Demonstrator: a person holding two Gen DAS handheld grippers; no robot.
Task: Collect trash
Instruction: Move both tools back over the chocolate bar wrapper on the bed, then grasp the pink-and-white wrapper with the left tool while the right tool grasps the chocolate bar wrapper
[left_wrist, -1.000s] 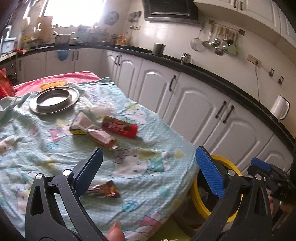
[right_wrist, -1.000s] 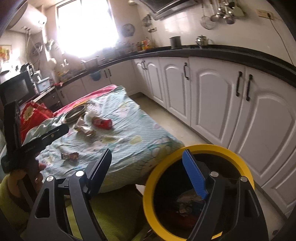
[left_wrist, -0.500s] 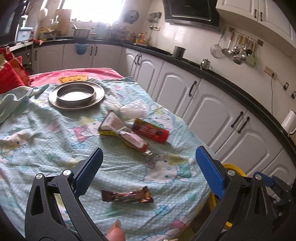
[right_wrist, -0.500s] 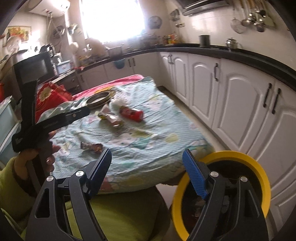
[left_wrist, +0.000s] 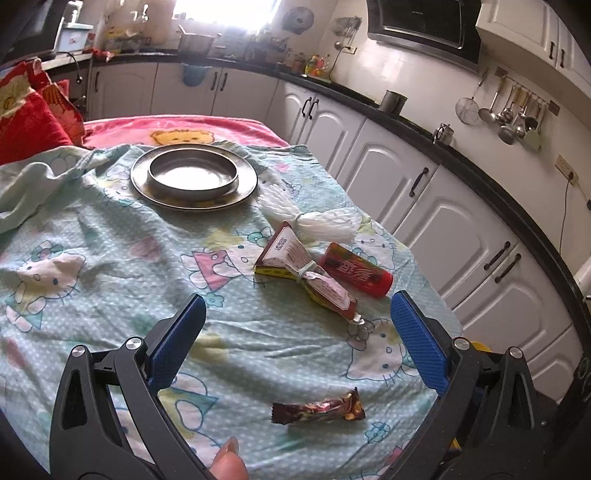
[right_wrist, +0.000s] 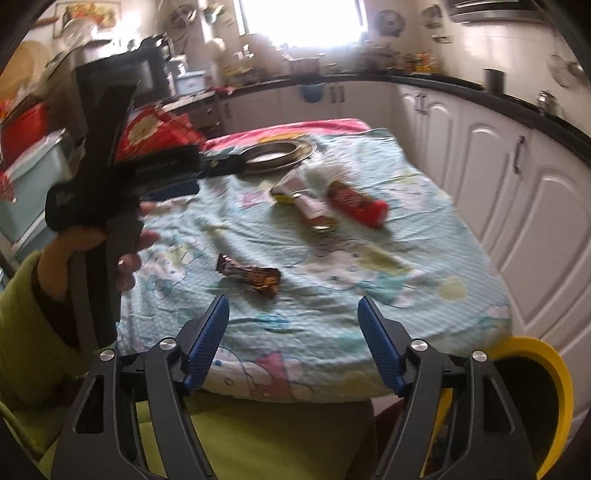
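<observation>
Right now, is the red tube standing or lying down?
Lying down: the red tube rests on its side on the cloth, beside the tied wrapper.

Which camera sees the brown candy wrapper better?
The left wrist view: the brown candy wrapper looks sharp there, lying whole on the tablecloth. The right wrist view also shows the whole wrapper, but blurred by motion.

Right wrist view motion-blurred: wrappers (right_wrist: 325, 206) on the table (right_wrist: 424, 266) smeared, print unreadable. Yellow bin (right_wrist: 554, 391) cut by frame edge, contents dark; in left view only a sliver (left_wrist: 478, 346) shows behind the left claw (left_wrist: 295, 332). Thumb tip (left_wrist: 229, 461) cropped at the bottom.
</observation>
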